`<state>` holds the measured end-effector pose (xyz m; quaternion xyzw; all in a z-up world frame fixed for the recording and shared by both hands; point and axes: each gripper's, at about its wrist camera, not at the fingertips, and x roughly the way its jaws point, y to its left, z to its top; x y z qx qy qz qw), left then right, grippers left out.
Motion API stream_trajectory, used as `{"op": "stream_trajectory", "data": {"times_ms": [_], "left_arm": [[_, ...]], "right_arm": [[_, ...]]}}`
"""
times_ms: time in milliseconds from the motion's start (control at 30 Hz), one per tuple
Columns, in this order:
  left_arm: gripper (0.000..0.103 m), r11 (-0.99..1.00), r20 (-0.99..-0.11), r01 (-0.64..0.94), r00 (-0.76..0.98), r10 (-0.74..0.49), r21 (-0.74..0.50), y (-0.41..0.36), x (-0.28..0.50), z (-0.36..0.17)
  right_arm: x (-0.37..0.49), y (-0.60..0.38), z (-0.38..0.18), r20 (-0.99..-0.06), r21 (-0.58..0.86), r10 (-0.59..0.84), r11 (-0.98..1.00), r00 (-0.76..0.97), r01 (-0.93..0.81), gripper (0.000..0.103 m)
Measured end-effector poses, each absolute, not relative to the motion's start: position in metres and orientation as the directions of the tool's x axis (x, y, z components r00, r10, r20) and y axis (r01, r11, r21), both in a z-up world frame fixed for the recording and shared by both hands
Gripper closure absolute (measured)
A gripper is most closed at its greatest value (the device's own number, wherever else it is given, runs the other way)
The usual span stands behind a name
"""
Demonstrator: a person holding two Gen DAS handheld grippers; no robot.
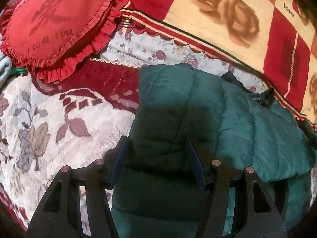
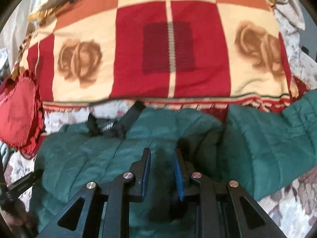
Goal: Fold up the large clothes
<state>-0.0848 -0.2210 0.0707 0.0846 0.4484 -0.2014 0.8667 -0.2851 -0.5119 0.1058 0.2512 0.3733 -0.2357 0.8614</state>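
The quilted dark-green puffer jacket [image 1: 198, 119] lies on the floral plush bedspread [image 1: 59, 123]. It bulges between the left gripper [image 1: 156, 154], jaws wide. The right gripper [image 2: 162, 164] stands narrow over it, grip unclear. A red ruffled heart cushion [image 1: 57, 23] and a red-and-cream rose-print blanket [image 2: 168, 49] crowd the far side.

Soft indoor light, fisheye-bent edges, right wrist view blurred, perhaps by motion.

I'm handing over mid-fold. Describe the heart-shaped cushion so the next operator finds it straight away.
Start from the big checked blanket with brown roses and the word "love" at the back of the bed. At its left end, beyond the green quilted jacket, lies the heart-shaped cushion. It is the only plain red piece, edged with a ruffled frill and printed "I love you".
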Motion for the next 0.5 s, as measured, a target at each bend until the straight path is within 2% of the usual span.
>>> {"op": "stream_trajectory", "data": {"times_ms": [33,67,100,133,200,267,333,433,500], "left_arm": [[0.044,0.905,-0.811,0.425,0.519,-0.271,-0.030,-0.222,-0.085,0.071],[0.044,0.905,-0.810,0.425,0.521,-0.270,-0.028,-0.223,-0.086,0.070],[0.044,0.904,-0.808,0.427,0.525,-0.269,-0.024,-0.223,-0.087,0.070],[0.043,0.903,-0.808,0.428,0.525,-0.268,-0.022,-0.224,-0.087,0.070],[0.043,0.904,-0.809,0.427,0.525,-0.266,-0.021,-0.225,-0.086,0.069],[0.043,0.905,-0.810,0.424,0.523,-0.267,-0.024,-0.224,-0.085,0.069],[0.043,0.905,-0.812,0.426,0.519,-0.267,-0.026,-0.225,-0.084,0.069],[0.038,0.900,-0.810,0.434,0.515,-0.281,-0.036,-0.226,-0.085,0.068],[0.036,0.902,-0.809,0.431,0.521,-0.271,-0.025,-0.229,-0.085,0.065]], "right_arm": [[-0.286,-0.510,0.104,-0.768,0.276,-0.196,0.757,0.609,0.592,0.035],[-0.288,-0.509,0.100,-0.779,0.280,-0.194,0.743,0.596,0.608,0.013],[-0.290,-0.508,0.097,-0.786,0.279,-0.196,0.734,0.586,0.619,0.013],[-0.289,-0.507,0.092,-0.797,0.281,-0.183,0.732,0.576,0.621,0.014],[-0.285,-0.504,0.083,-0.815,0.278,-0.148,0.749,0.561,0.602,0.032],[-0.282,-0.505,0.076,-0.821,0.286,-0.132,0.748,0.556,0.599,0.063],[-0.285,-0.507,0.077,-0.799,0.291,-0.153,0.748,0.582,0.596,0.077],[-0.287,-0.509,0.082,-0.776,0.234,-0.234,0.756,0.586,0.611,0.078],[-0.283,-0.511,0.075,-0.791,0.225,-0.230,0.753,0.567,0.618,0.079]]}}
